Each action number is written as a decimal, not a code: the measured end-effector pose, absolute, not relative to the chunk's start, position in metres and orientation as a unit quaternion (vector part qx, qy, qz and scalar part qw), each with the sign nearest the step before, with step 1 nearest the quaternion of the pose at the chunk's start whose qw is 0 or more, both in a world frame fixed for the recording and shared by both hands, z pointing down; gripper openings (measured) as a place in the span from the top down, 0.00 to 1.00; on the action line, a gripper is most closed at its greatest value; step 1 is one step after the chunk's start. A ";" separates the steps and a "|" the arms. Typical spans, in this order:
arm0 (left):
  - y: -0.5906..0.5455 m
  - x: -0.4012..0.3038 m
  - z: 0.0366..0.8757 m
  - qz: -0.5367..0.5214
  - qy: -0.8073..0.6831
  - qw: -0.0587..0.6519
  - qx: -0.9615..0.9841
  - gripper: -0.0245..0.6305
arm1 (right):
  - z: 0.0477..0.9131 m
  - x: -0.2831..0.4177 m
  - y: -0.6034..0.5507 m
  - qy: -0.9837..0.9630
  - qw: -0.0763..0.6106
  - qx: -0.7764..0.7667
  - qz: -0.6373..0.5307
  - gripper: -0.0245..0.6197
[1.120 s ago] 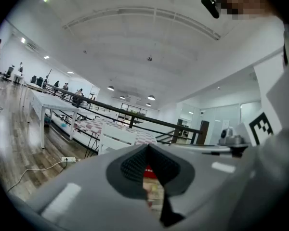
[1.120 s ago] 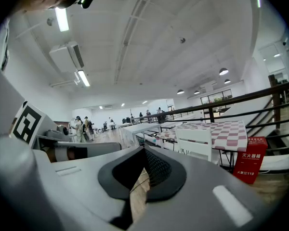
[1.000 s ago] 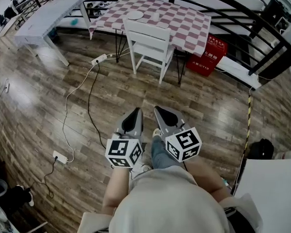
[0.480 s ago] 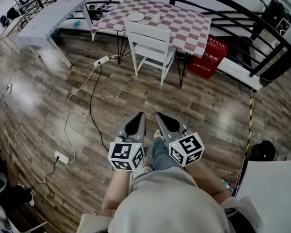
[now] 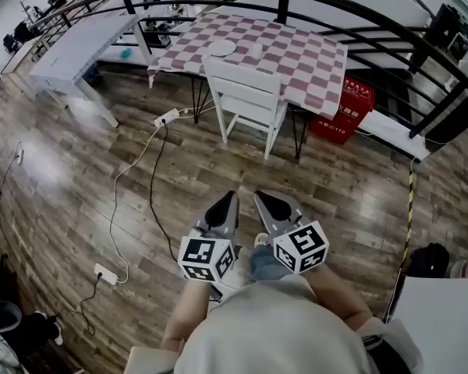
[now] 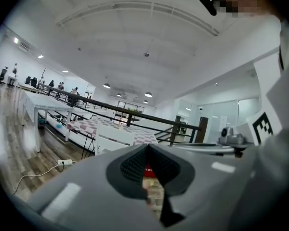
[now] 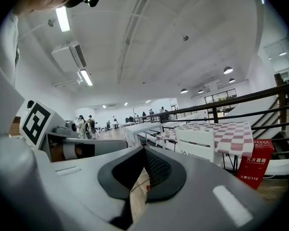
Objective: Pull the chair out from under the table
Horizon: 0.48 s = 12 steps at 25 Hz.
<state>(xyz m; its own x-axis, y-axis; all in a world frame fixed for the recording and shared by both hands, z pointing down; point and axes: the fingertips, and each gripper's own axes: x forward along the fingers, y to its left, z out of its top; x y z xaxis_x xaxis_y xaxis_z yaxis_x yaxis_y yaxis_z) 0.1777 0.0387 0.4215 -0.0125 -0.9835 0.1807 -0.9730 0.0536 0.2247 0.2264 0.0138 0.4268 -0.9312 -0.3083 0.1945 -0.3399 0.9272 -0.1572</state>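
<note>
A white wooden chair (image 5: 246, 100) stands pushed under a table with a red-and-white checked cloth (image 5: 296, 49), its back facing me. The same chair (image 6: 116, 137) shows in the left gripper view, and the chair (image 7: 197, 143) is right of centre in the right gripper view. My left gripper (image 5: 230, 199) and right gripper (image 5: 259, 197) are held side by side over the wooden floor, well short of the chair. Both are shut with nothing between the jaws. A white plate (image 5: 222, 48) lies on the table.
A red crate (image 5: 345, 111) stands by the table's right legs. A white power strip (image 5: 168, 118) and cables trail across the floor at left. A long white table (image 5: 78, 49) stands at left. Black railings (image 5: 405, 33) run behind. People stand far off.
The chair and table have grown slightly nearer and lower in the head view, as I move forward across the floor. Both grippers stay shut and side by side.
</note>
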 end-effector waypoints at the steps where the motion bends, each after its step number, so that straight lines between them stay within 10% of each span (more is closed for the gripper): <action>1: 0.027 0.171 0.419 -0.018 -0.712 0.144 0.687 0.95 | 0.425 0.221 0.001 -0.978 0.083 0.167 0.095 0.96; 12: -0.082 0.121 0.400 -0.036 -0.727 0.131 0.673 0.95 | 0.415 0.179 -0.111 -0.980 0.096 0.155 0.081 0.96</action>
<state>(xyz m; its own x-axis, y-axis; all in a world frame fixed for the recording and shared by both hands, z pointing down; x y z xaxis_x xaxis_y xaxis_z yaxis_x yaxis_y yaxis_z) 0.1213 -0.0823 0.3999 -0.0592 -0.9880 0.1427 -0.9692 0.0912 0.2287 0.1792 -0.1114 0.4152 -0.9336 -0.2880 0.2130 -0.3189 0.9391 -0.1282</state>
